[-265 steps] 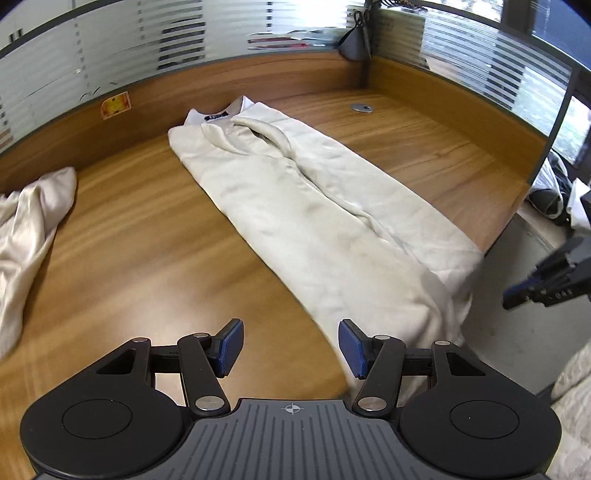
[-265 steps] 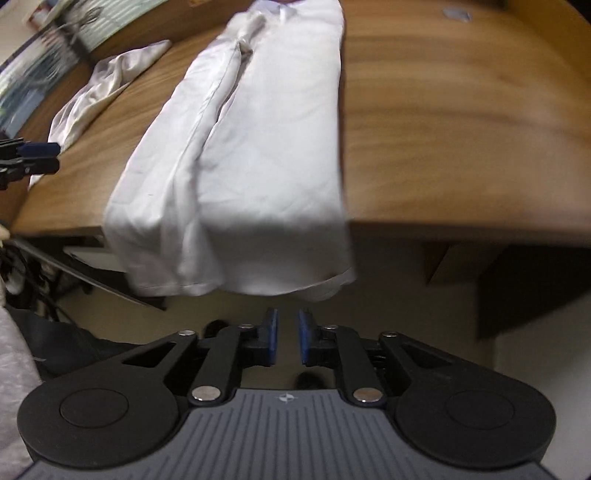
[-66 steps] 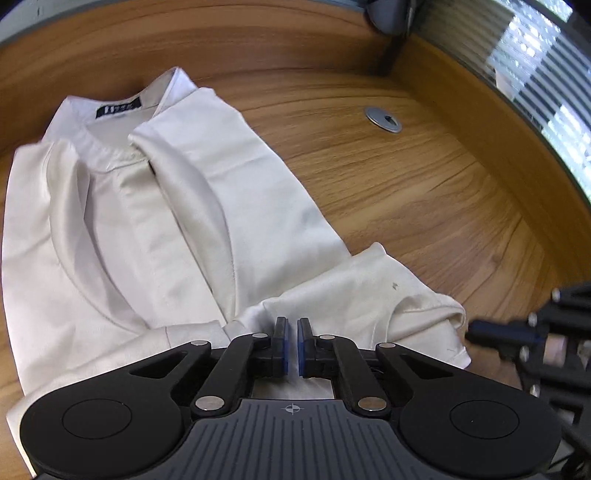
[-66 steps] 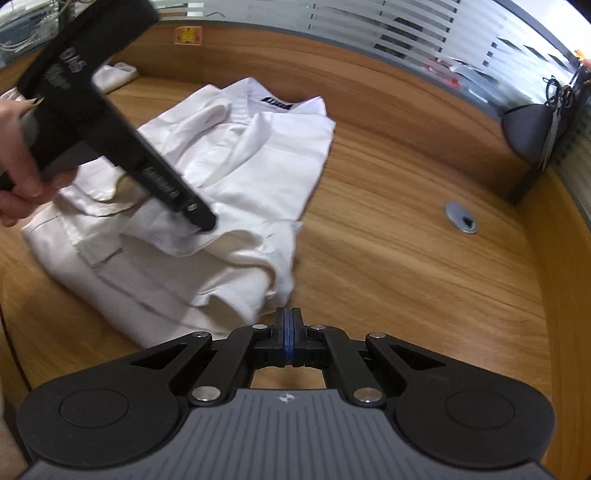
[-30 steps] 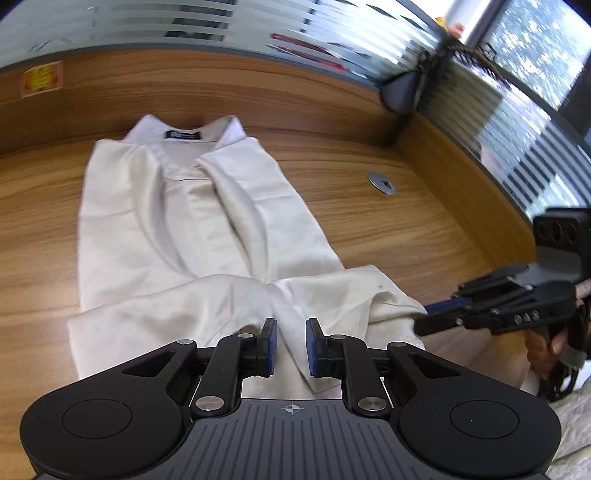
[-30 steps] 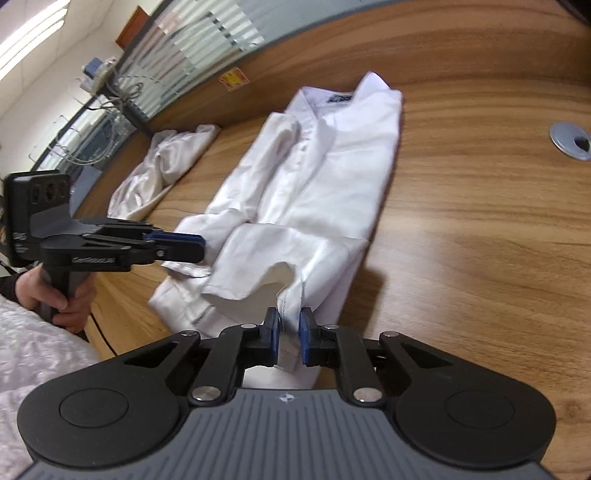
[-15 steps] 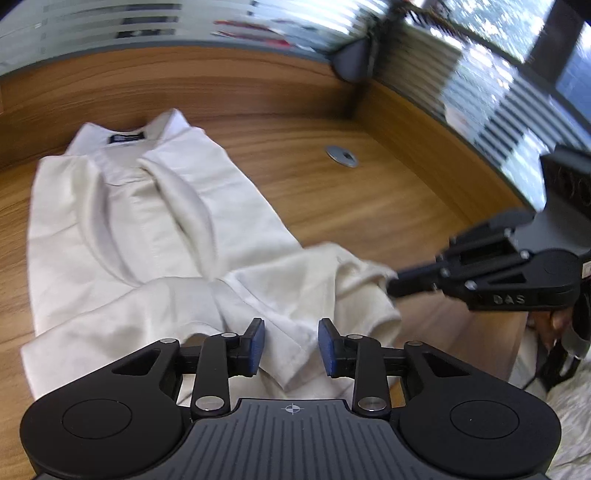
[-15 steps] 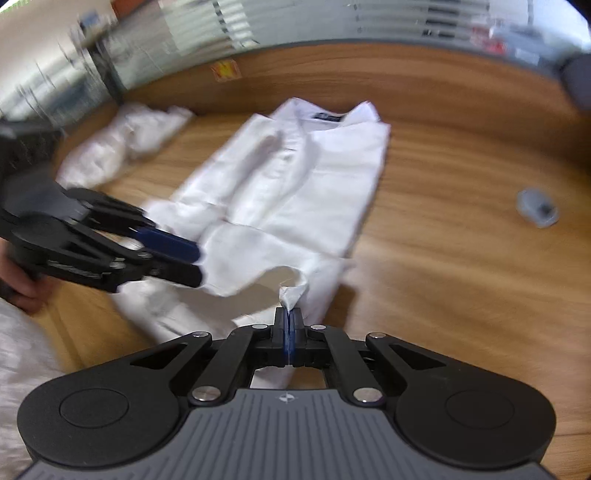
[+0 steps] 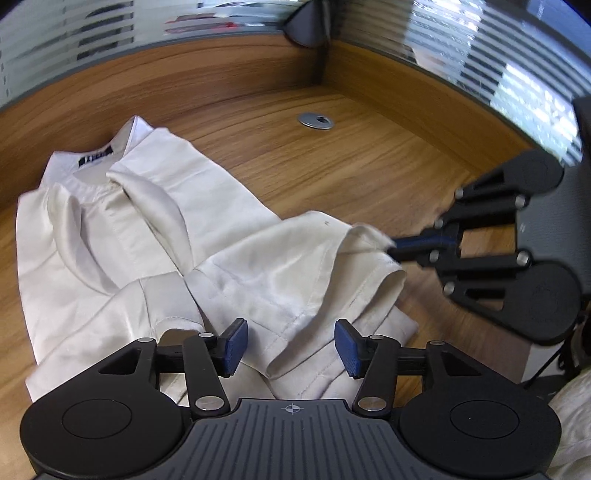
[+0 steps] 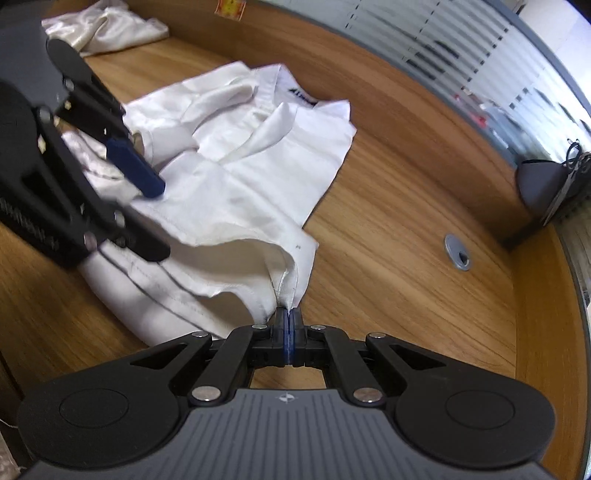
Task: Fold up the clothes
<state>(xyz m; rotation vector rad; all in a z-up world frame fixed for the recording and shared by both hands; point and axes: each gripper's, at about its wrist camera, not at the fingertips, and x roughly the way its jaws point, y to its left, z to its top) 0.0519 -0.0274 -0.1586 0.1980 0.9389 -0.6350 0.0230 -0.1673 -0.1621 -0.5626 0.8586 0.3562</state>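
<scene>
A white collared shirt (image 9: 221, 266) lies on the wooden desk (image 9: 369, 166), its lower part folded up over the body and its dark neck label (image 9: 94, 158) at the far end. My left gripper (image 9: 291, 347) hovers over the folded hem; its jaws are opening and its pads press on nothing, with loose cloth below the gap. In the right wrist view the shirt (image 10: 236, 192) fills the middle. My right gripper (image 10: 289, 332) is shut on a corner of the hem, which rises into the pads. The left gripper (image 10: 147, 210) shows there at the left, and the right gripper (image 9: 397, 247) shows at the shirt's right edge.
A second cream garment (image 10: 107, 29) lies crumpled at the desk's far left. A metal cable grommet (image 9: 316, 120) sits in the desktop beyond the shirt. A wooden back panel under frosted glass rings the desk. A grey object (image 10: 543, 184) stands in the far corner.
My left jaws have spread apart and let go of the cloth. My right jaws have closed on the hem corner, and the right gripper has rolled and swung across the shirt's edge.
</scene>
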